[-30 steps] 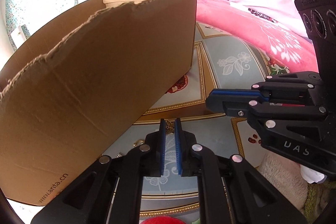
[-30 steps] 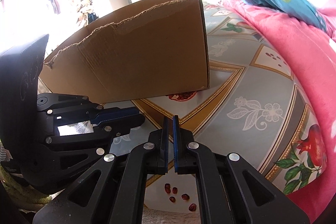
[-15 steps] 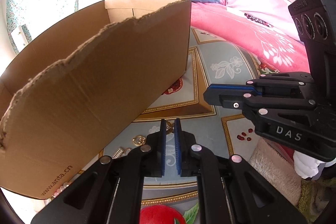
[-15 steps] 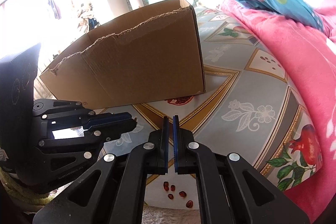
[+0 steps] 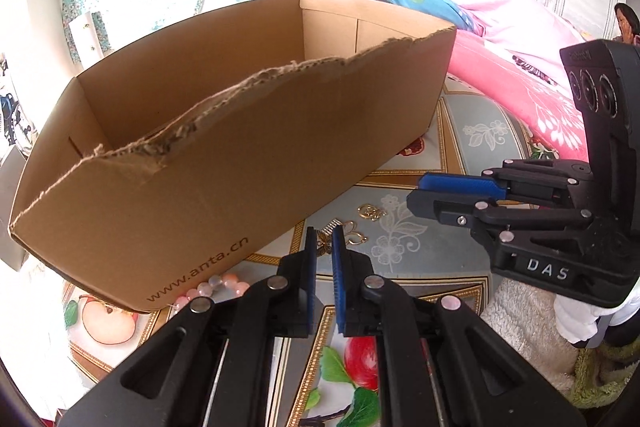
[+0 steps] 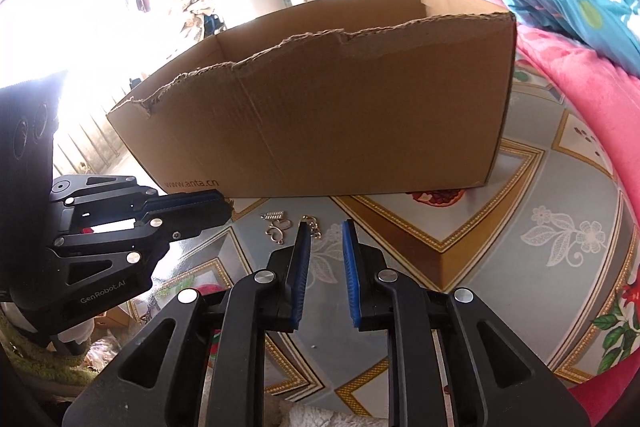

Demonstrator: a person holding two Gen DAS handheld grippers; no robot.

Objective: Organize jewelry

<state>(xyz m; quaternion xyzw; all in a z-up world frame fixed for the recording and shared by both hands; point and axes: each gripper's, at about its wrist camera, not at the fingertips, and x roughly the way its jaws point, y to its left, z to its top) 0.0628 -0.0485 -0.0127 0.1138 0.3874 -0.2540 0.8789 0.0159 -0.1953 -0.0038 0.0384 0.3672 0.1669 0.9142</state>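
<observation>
Both wrists have drawn back from the cardboard box (image 6: 320,99) since a second ago, baring jewelry that was hidden then. The right hand-held gripper (image 6: 325,227) has just been parting its jaws; nothing lies between them. The left hand-held gripper (image 5: 320,235) stays nearly closed, a small gold piece (image 5: 322,239) showing in the slit — whether pinched or merely behind it cannot be told. From the right gripper, a gold clasp (image 6: 313,225) lies at 11 o'clock just beside the tip, the looped charm (image 6: 278,229) at 10 o'clock, its long axis running toward the box. The right hand looks nearer. Pink beads (image 5: 208,287) lie at the box's corner on the floral bedspread (image 6: 540,247).
</observation>
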